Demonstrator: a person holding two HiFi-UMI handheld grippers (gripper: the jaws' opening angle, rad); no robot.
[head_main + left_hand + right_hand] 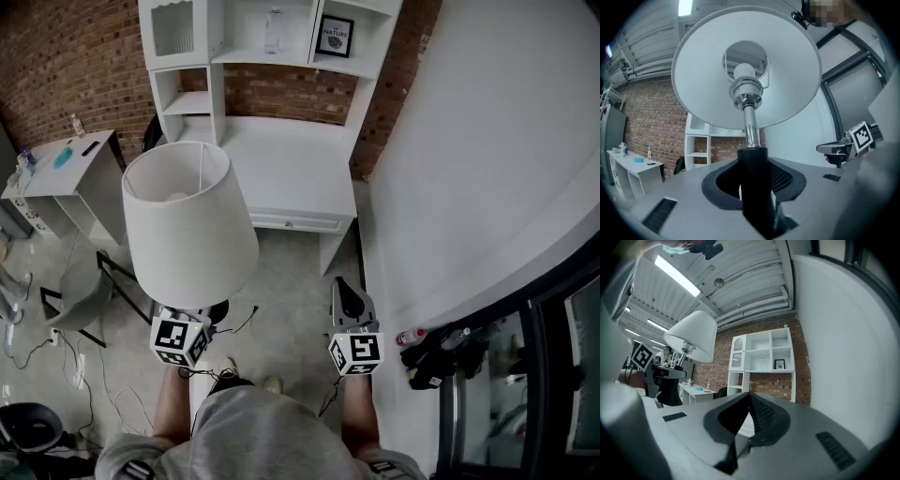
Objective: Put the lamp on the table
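Observation:
The lamp has a white drum shade (187, 220) on a chrome neck and a black stem (753, 187). My left gripper (190, 316) is shut on that black stem and holds the lamp upright above the floor; its fingertips are hidden under the shade in the head view. From below, the bulb and shade (745, 61) fill the left gripper view. The white desk (281, 169) with its shelf unit stands ahead against the brick wall. My right gripper (350, 298) hangs beside the lamp, its jaws together (749, 401) with nothing in them. The lamp (693, 336) shows at the left of the right gripper view.
A second white side table (66, 169) with small items stands at the left. A grey chair (80, 291) and loose cables (56, 356) lie on the floor left of me. A white wall (487, 159) runs along the right, with dark gear (436, 361) at its foot.

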